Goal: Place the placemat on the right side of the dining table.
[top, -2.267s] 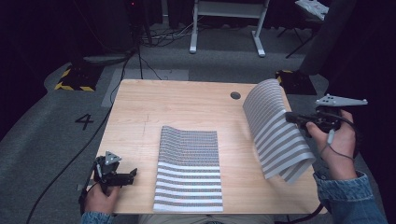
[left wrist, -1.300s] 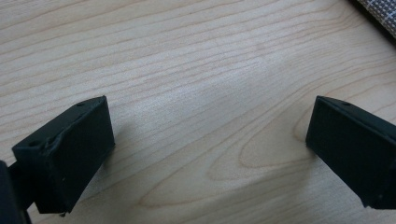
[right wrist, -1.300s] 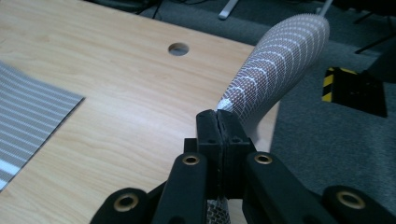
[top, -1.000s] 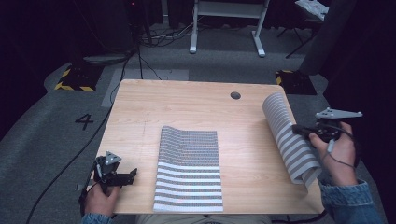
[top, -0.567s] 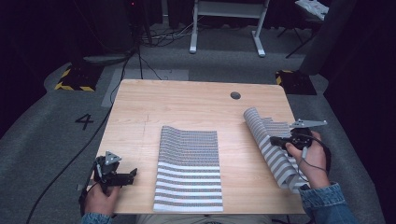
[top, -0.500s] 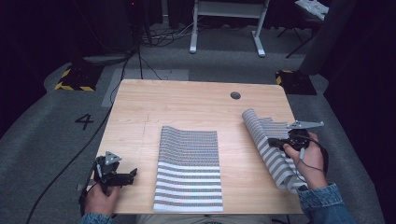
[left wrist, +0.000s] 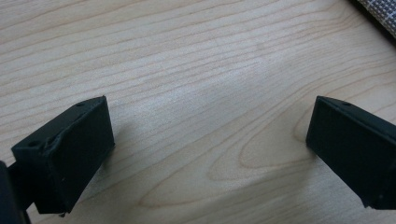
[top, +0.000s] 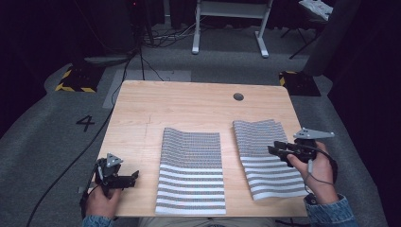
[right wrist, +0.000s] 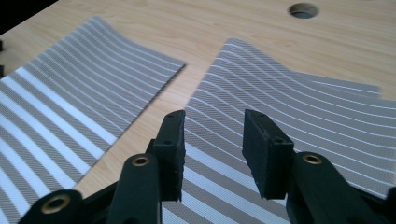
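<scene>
Two grey-and-white striped placemats lie on the wooden table [top: 189, 106]. One striped mat [top: 191, 170] [right wrist: 70, 116] lies flat at the front middle. The other striped mat [top: 267, 158] [right wrist: 299, 121] rests to its right, slightly angled, its far end a little raised. My right gripper [top: 274, 149] [right wrist: 212, 149] hovers over that right mat; its jaws have just been opening and nothing is between them. My left gripper [top: 135, 176] [left wrist: 205, 154] rests at the front left corner, open over bare wood.
A round cable hole [top: 238, 96] sits in the table near the far right. Beyond the table stand a white frame [top: 231, 23] and cables on grey carpet. A floor marking "4" [top: 86, 123] lies left of the table.
The right gripper brought the right mat down from hanging upright to lying on the table, moved in leftward, and opened, letting it go. The left gripper stayed still.
</scene>
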The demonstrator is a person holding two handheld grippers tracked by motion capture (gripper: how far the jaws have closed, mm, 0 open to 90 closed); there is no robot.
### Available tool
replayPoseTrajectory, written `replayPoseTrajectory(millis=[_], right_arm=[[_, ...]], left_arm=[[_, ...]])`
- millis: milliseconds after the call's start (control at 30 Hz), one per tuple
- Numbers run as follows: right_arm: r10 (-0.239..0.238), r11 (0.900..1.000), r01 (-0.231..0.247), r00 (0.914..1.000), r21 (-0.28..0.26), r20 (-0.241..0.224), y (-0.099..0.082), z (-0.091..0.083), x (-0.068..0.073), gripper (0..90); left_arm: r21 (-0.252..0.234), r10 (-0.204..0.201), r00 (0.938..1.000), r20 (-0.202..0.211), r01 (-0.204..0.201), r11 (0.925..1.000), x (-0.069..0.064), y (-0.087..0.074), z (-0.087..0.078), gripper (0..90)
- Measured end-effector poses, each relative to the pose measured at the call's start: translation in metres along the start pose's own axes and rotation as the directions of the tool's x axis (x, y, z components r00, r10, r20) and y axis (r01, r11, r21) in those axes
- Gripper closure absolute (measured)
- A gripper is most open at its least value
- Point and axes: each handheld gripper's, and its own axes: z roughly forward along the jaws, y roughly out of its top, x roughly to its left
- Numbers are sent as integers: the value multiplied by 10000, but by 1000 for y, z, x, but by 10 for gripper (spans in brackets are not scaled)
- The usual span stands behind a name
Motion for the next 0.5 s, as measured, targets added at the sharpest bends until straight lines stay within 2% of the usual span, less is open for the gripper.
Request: replayPoseTrajectory(millis=[133, 200, 300, 500], right_arm=[[437, 9990, -432, 9967, -95, 681, -10, -14, -14, 562], [715, 9974, -716, 9912, -31, 1114, -19, -16, -24, 515], [1049, 9941, -1079, 9781, 69, 1799, -34, -16, -36, 466], [936, 9894, -1179, 9643, 851, 2478, -62, -2, -54, 416]], left_arm=[[-12, -18, 10000, 13, 18, 10000, 0, 0, 0, 9], [-12, -13, 10000, 15, 13, 10000, 0, 0, 0, 9], [-10, -10, 10000, 17, 10, 10000, 0, 0, 0, 9], [-12, -19, 10000, 13, 19, 10000, 0, 0, 0, 9]])
